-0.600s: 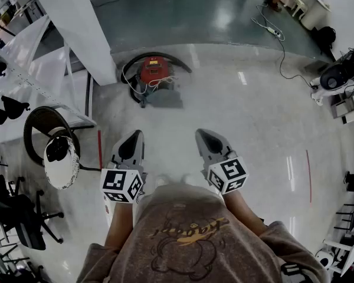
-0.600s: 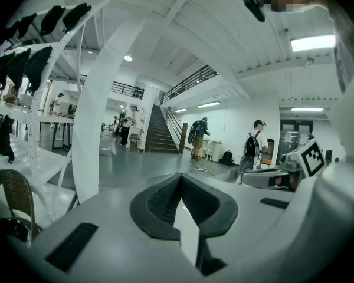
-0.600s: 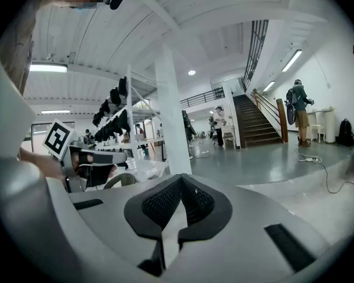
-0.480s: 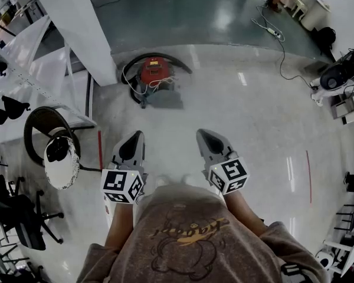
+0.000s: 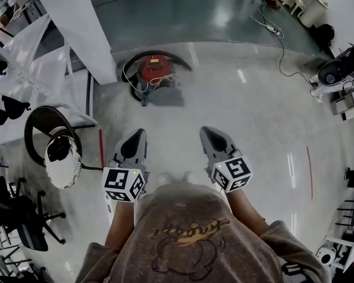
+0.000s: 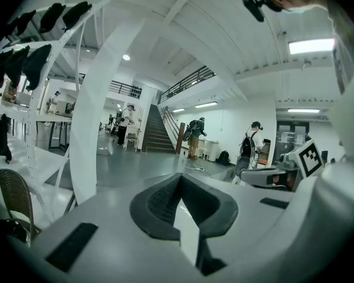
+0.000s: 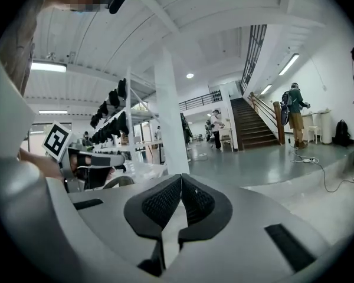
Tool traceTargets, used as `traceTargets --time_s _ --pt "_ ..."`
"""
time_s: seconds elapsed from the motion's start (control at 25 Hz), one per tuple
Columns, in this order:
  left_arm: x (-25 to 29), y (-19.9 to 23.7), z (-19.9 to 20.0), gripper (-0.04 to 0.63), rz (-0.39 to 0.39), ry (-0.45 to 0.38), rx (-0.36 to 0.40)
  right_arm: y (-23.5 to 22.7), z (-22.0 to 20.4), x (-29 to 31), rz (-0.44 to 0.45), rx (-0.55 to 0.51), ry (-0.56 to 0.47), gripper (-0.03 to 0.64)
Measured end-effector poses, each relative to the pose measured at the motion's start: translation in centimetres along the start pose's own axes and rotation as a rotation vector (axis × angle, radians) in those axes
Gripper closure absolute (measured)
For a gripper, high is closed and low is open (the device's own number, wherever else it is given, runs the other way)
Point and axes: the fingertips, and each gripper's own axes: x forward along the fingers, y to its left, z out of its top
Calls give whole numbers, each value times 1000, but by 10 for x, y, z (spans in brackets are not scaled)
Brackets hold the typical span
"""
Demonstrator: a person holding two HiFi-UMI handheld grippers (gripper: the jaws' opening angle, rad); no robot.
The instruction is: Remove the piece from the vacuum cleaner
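The red vacuum cleaner (image 5: 155, 71) is seen on the floor (image 5: 253, 122) at upper centre-left, well ahead of both clenched, empty tongs, with the left tongs (image 5: 137, 135) judged slightly nearer than the right tongs (image 5: 206, 132).

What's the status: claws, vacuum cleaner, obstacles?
Left claw shut, empty. Right claw shut, empty. Red vacuum cleaner on floor ahead, untouched. Nothing between claws and it.
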Motion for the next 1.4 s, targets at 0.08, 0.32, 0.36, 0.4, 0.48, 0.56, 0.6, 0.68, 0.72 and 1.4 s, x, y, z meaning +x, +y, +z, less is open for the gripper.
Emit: traceTargets --time_s 0.08,0.32,0.36,0.4,0.48,0.56,0.6,0.68,0.72,1.4 --pt "-1 3 -2 592 -7 7 4 4 0 1 -3 14 -5 616" --pt "-5 12 -6 592 -46 5 23 16 -6 7 -39 17 2 615" --pt "-5 13 -6 592 -54 3 27 17 -8 8 -45 18 -1 615" --pt "-4 14 -7 592 -61 2 28 17 -9 9 -50 19 -3 615" --pt "-2 18 -9 592 -67 6 26 18 -10 12 -55 18 -6 615" --pt "1 23 -12 592 -69 13 19 18 -10 15 -57 17 -5 615" --pt "4 25 -12 592 -71 16 15 17 -9 17 -60 16 -2 615" --pt "11 29 -11 592 -74 17 13 11 -9 25 -70 16 4 616" --pt "16 31 -10 592 -75 16 13 7 -9 29 -72 18 6 617" --pt "186 87 42 592 -22 23 -8 -109 35 179 26 29 18 616"
